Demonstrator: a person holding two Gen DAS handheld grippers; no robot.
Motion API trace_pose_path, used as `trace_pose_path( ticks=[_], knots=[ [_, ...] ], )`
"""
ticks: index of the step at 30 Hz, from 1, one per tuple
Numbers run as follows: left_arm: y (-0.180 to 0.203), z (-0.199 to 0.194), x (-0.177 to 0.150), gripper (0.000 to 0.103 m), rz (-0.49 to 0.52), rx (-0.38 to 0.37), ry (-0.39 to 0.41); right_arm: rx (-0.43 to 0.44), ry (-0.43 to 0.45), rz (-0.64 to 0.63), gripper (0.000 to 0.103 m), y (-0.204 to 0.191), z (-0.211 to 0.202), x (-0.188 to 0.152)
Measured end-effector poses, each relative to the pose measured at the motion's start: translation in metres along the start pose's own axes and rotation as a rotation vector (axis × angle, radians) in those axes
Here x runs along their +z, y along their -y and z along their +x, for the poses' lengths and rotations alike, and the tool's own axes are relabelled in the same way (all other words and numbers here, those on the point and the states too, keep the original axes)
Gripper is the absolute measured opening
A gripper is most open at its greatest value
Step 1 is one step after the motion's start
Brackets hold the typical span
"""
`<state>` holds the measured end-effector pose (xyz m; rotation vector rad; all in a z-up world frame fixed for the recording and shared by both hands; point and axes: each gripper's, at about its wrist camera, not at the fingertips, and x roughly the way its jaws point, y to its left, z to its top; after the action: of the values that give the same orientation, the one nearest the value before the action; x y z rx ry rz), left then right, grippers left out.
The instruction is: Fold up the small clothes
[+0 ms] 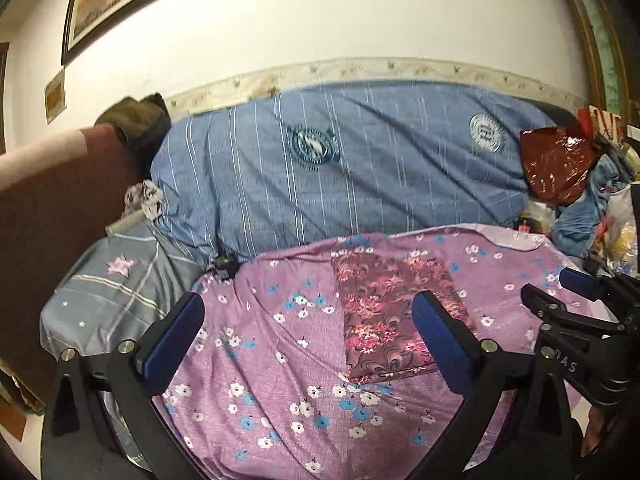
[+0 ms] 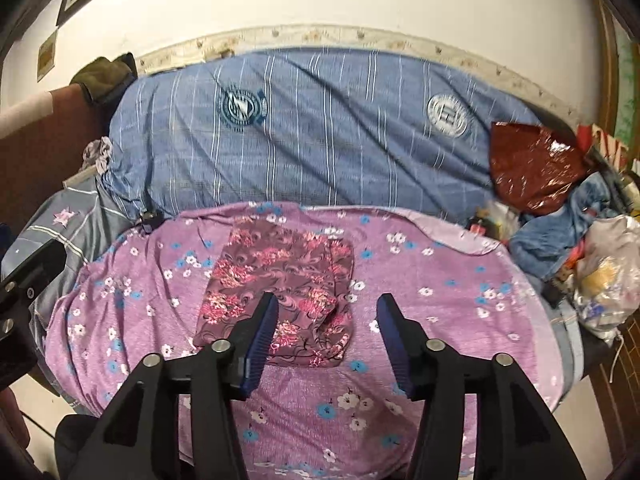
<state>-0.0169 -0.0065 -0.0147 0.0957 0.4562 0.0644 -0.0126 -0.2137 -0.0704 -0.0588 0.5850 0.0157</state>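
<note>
The left hand-held gripper (image 1: 308, 340) hangs above the near part of the bed, angled downward toward the covers, its two blue-padded fingers (image 1: 176, 344) spread as wide apart as they go with nothing between them. The right hand-held gripper (image 2: 328, 344) is held alongside it, tilted down in much the same way, its ribbed blue pads (image 2: 262, 344) parted about halfway and empty; in the left wrist view its black frame juts in from the right edge. Neither touches any fabric. The small garment (image 1: 392, 316), a maroon piece with pink floral print, lies folded into a neat rectangle on the purple flowered sheet (image 1: 280, 380) that covers the front of the bed. From the right wrist view the garment (image 2: 280, 292) sits just beyond and slightly left of the right gripper's left pad, flat and well clear of the sheet's edges. Behind the sheet a bulky blue striped quilt (image 2: 320, 128) with two round emblems runs along the wall. At the left end lies a grey checked pillow (image 1: 116, 292) with a pink star, and beyond it an olive-green cloth (image 1: 136, 120) is draped over the brown headboard. At the right end of the bed sit a shiny red plastic bag (image 2: 532, 168), crumpled blue clothing (image 2: 560, 224) and a clear plastic bag (image 2: 608, 276) of odds and ends.
</note>
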Motion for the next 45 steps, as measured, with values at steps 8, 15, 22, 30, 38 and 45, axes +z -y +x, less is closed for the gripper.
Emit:
trace_pose_path(
  ticks=[8,15,22,30,38,45],
  knots=[
    [0.001,-0.036,0.003,0.103,0.012,-0.001,0.045,-0.055,0.057,-0.037,0.057,-0.009,-0.039,0.001],
    [0.005,-0.049,0.006,0.103,0.016,-0.023,0.051,-0.09,0.115,-0.048,0.059,-0.008,-0.061,0.002],
    [0.009,-0.052,0.008,0.103,0.007,-0.045,0.049,-0.093,0.153,-0.027,0.059,0.001,-0.071,0.004],
    [0.009,-0.052,0.009,0.103,-0.003,-0.054,0.045,-0.099,0.163,-0.016,0.06,0.007,-0.07,0.004],
    [0.004,-0.051,0.009,0.103,-0.022,-0.064,0.047,-0.101,0.166,-0.019,0.06,0.007,-0.069,0.004],
    [0.001,-0.046,0.008,0.103,-0.035,-0.084,0.035,-0.106,0.171,-0.017,0.06,0.009,-0.069,0.005]
  ],
)
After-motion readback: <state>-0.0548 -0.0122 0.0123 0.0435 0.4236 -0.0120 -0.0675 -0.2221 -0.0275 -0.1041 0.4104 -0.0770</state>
